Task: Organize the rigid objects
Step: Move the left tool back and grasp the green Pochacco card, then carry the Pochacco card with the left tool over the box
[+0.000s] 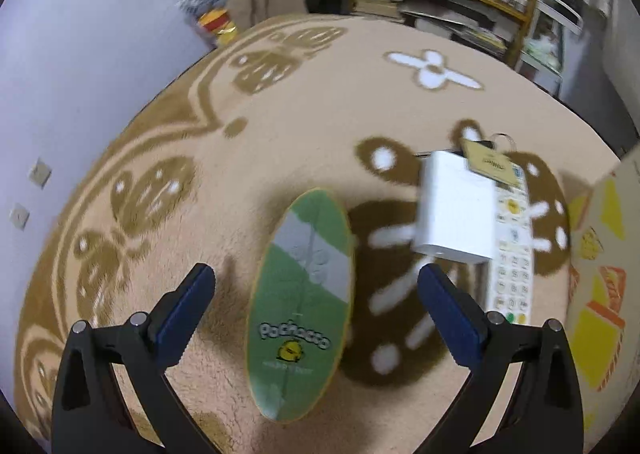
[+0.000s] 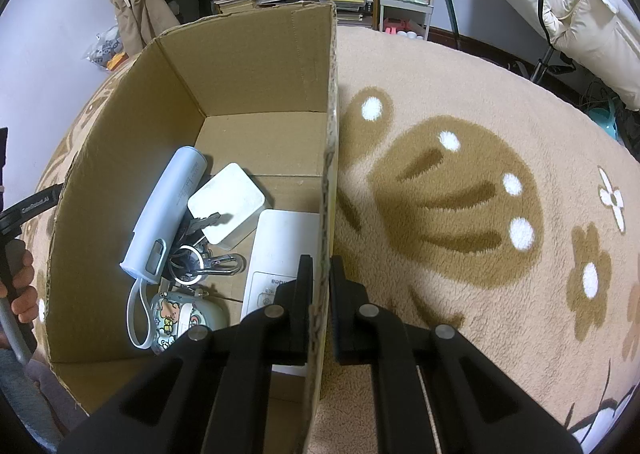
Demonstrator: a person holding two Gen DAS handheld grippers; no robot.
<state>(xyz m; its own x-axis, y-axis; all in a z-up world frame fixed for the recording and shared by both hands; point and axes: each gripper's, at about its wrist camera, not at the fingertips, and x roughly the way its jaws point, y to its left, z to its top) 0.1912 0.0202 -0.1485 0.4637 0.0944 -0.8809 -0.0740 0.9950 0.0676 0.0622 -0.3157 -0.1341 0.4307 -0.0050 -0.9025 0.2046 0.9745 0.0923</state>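
Between the blue pads of the left claw [image 1: 316,308], spread wide and gripping nothing, lies a green oval case [image 1: 302,304] flat on the rug [image 1: 280,113], touching neither pad. Far right of it a white box [image 1: 456,209] rests against a remote [image 1: 512,246], with a tan tag [image 1: 486,163] and key ring at their far end. The right claw [image 2: 320,286] is pinched shut on the right wall of a cardboard box [image 2: 256,69] that stands on the rug. Inside the cardboard box lie a pale blue tube [image 2: 166,213], a white charger [image 2: 228,205], keys [image 2: 200,254], a cartoon pouch [image 2: 188,318] and a white slab [image 2: 276,254]. At left, a hand [image 2: 20,278] grips the other handle.
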